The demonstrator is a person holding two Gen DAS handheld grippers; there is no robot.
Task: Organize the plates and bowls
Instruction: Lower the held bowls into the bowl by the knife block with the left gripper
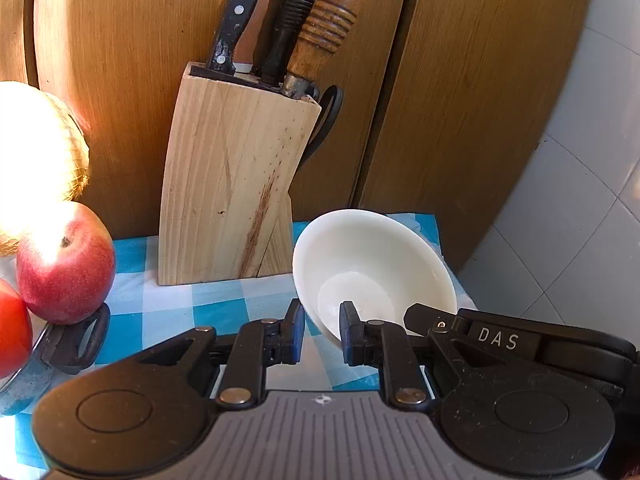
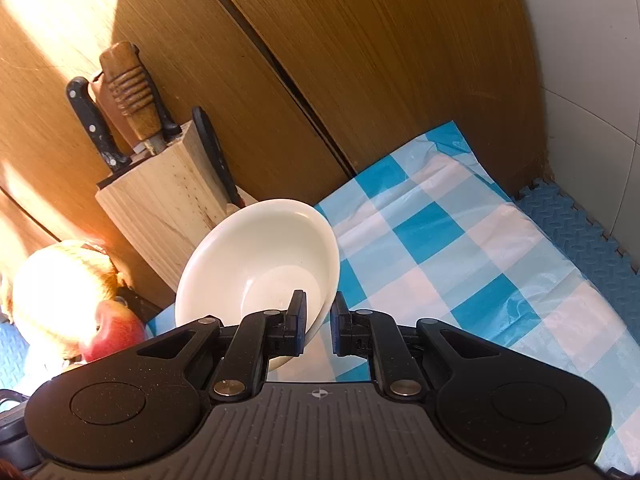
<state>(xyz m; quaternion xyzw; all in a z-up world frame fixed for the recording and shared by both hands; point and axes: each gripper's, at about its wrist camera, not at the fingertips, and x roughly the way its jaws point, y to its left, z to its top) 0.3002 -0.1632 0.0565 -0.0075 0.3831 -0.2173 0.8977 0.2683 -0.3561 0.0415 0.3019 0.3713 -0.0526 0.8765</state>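
Observation:
A white bowl [image 1: 372, 256] hangs tilted over the blue-and-white checked cloth [image 1: 168, 300], just right of the knife block. My left gripper [image 1: 322, 332] is shut on its near left wall, one finger outside and one inside. From the right, a finger [image 1: 420, 314] of the right gripper reaches the bowl's near right rim. In the right wrist view the bowl [image 2: 272, 248] tips toward the camera, and my right gripper [image 2: 320, 326] is shut on its rim with the left finger inside. The bowl is empty.
A wooden knife block [image 1: 228, 176] with several handles and scissors stands against brown cabinet doors. A red apple [image 1: 66, 264], a tomato [image 1: 12, 328] and a pale woven thing [image 1: 40, 144] sit at the left. Checked cloth [image 2: 460, 260] stretches right to a blue foam mat [image 2: 580, 232] and tiled wall.

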